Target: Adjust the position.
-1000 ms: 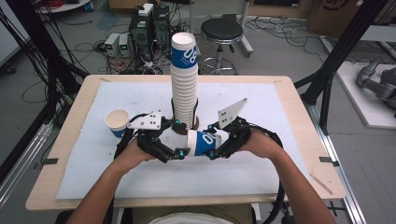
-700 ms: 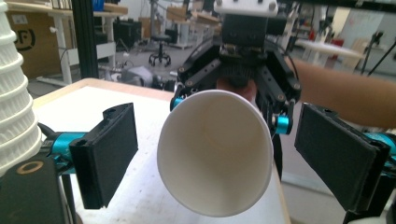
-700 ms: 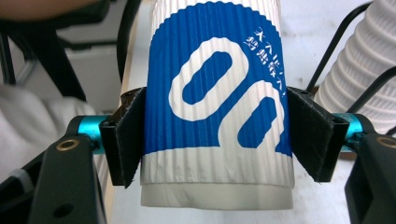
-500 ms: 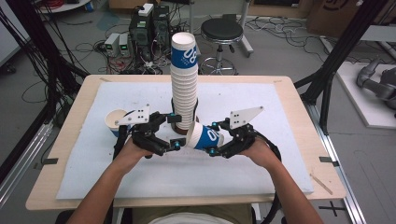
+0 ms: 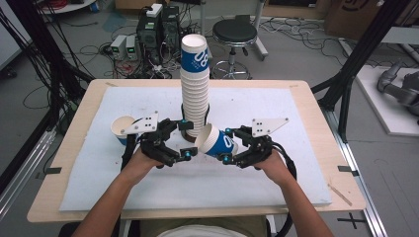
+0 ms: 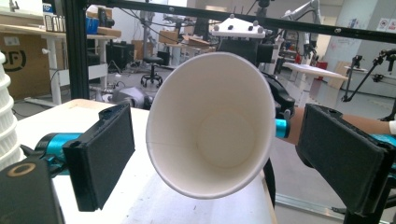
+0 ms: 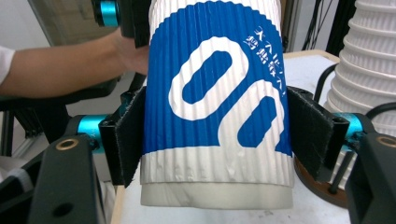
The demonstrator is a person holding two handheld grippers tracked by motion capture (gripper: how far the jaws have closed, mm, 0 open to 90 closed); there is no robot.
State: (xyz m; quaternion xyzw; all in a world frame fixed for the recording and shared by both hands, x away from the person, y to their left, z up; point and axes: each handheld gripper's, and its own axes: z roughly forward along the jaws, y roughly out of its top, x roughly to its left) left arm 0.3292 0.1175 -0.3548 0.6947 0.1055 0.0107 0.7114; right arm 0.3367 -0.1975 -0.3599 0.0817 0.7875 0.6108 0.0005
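Observation:
A tall stack of white ribbed cups [image 5: 194, 89] topped by a blue-and-white one stands mid-table. My right gripper [image 5: 226, 144] is shut on a single blue-and-white cup [image 5: 217, 141], held on its side with the mouth toward the left gripper. In the right gripper view both pads press the cup's [image 7: 215, 93] ribbed wall at my right gripper [image 7: 215, 135]. My left gripper [image 5: 186, 138] is open. Its jaws have just been opening, and in the left gripper view its pads [image 6: 100, 154] stand clear of the cup's mouth [image 6: 210, 126] on both sides. Another cup [image 5: 121, 127] stands upright at the left.
A white mat [image 5: 276, 108] covers the wooden table [image 5: 74, 123]. The stack sits on a dark round base [image 7: 317, 186] close to both grippers. Beyond the far edge are a stool [image 5: 234, 34] and computer boxes [image 5: 155, 24]; black frame posts [image 5: 360, 54] rise at the right.
The right gripper has carried the cup slightly right and down, away from the left gripper. The left jaws have spread off the cup's rim.

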